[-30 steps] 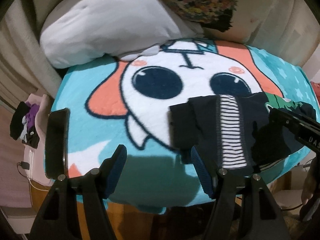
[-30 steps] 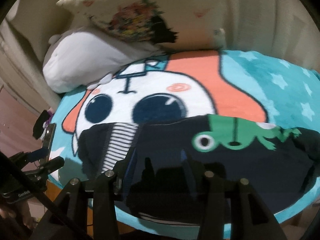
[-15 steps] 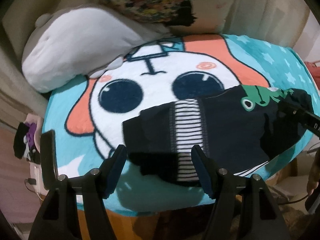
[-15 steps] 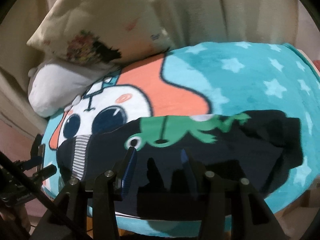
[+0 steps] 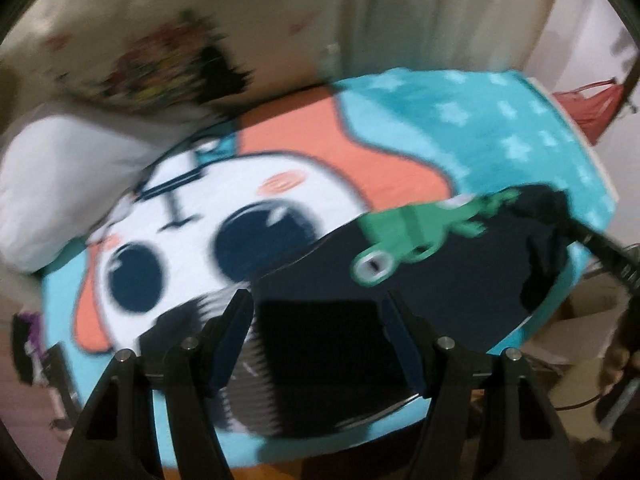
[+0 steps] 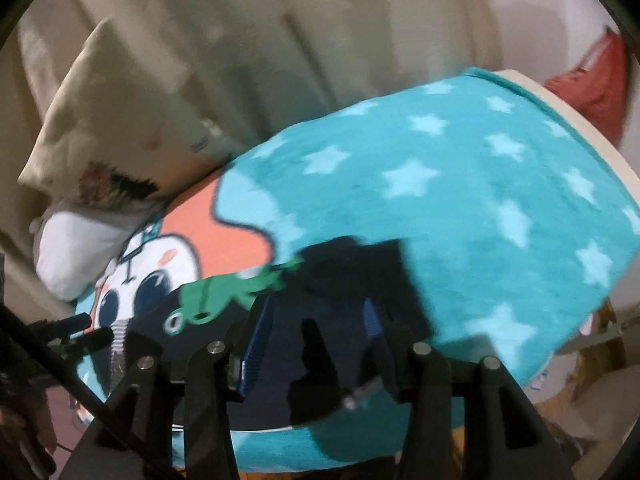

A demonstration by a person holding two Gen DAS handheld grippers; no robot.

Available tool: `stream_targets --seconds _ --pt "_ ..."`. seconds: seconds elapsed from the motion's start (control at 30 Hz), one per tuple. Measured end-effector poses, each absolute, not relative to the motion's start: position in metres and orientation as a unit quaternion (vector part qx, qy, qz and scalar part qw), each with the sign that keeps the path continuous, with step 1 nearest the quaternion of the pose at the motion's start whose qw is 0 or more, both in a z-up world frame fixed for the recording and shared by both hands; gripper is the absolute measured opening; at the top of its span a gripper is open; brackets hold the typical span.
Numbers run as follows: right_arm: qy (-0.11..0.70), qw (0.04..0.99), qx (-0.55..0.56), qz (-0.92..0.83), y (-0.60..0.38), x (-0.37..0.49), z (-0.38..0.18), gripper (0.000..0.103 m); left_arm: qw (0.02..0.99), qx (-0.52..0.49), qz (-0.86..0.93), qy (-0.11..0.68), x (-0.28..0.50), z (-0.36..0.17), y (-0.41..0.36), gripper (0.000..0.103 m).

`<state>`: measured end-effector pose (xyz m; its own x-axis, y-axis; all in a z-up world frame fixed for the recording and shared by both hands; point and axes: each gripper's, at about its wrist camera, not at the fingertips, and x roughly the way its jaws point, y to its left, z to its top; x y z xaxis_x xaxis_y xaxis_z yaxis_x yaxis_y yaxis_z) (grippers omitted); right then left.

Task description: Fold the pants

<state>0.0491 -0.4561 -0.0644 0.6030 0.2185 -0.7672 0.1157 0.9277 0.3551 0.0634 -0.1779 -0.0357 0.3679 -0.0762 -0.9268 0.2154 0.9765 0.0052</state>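
The left tongs [image 5: 318, 340] stand about half open above the near left part of the pants [image 5: 440, 280], and nothing is gripped between the two blue pads; only dark cloth shows in the gap below them, and because of the blur I cannot tell if the tips touch it. The right tongs [image 6: 318, 344] are also partly open and their jaws have just been opening a little; the dark cloth of the pants [image 6: 340, 280] lies under the gap, but the pads do not press on it. The pants are spread flat on the near side of the bed, on a turquoise blanket [image 6: 460, 200] with pale stars and a big cartoon face. The left wrist view shows the striped waistband [image 5: 208, 312] at the left end of the pants, the two big dark eyes of the cartoon face [image 5: 264, 240], and the right tongs coming in at the far right end of the cloth. The right wrist view shows the right end of the pants, more of the starry part of the blanket, and the left tongs [image 6: 76, 328] low at the left edge. Both views show the green frog print [image 5: 404, 236] on the pants and a cream pillow [image 6: 120, 128] at the far left.
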Motion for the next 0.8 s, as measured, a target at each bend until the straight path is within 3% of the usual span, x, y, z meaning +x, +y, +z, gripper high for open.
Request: stream_targets --seconds 0.33,0.8 --pt "0.441 0.867 0.234 -0.001 -0.509 0.038 -0.087 0.066 0.796 0.074 -0.238 0.552 0.131 -0.035 -0.286 0.066" --pt "0.462 0.838 0.281 0.071 -0.499 0.053 -0.131 0.067 0.656 0.053 -0.389 0.645 0.178 -0.113 -0.398 0.069"
